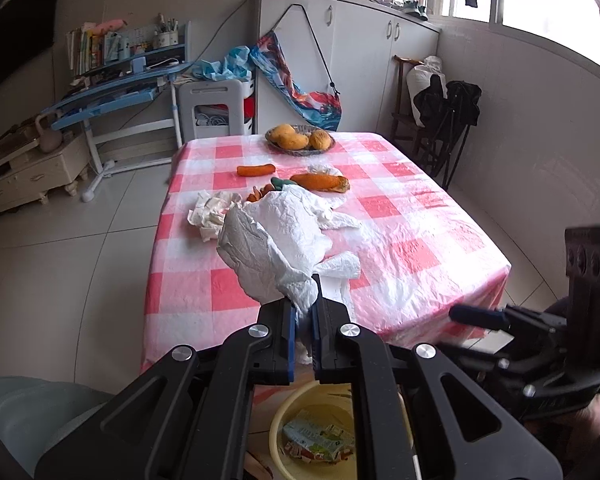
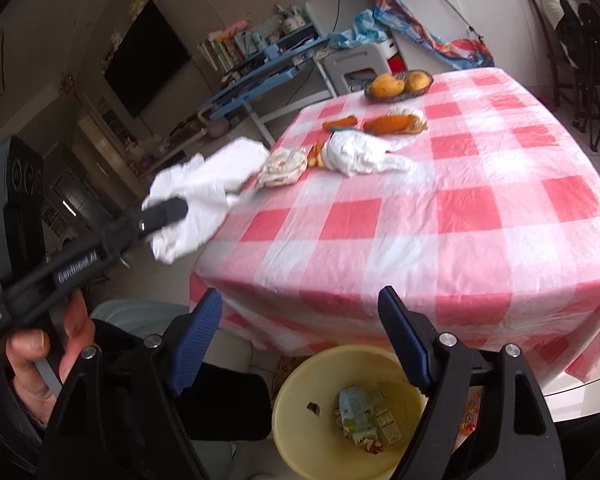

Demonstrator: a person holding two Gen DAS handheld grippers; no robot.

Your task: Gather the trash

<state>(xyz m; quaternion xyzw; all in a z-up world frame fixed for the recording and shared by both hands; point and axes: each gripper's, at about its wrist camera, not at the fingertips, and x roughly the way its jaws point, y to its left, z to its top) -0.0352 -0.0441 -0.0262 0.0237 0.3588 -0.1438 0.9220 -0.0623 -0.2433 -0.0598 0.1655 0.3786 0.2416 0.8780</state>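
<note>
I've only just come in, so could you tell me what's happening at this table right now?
A person with a gripper in each hand is clearing trash off a pink checked table. The left gripper is shut on a crumpled white paper towel, held up off the table. The right gripper is open and empty above a yellow bin on the floor, which already holds crushed cartons. More crumpled paper, carrots and a basket of fruit remain on the table.

White tissue (image 1: 276,248) in left gripper (image 1: 305,312)
</note>
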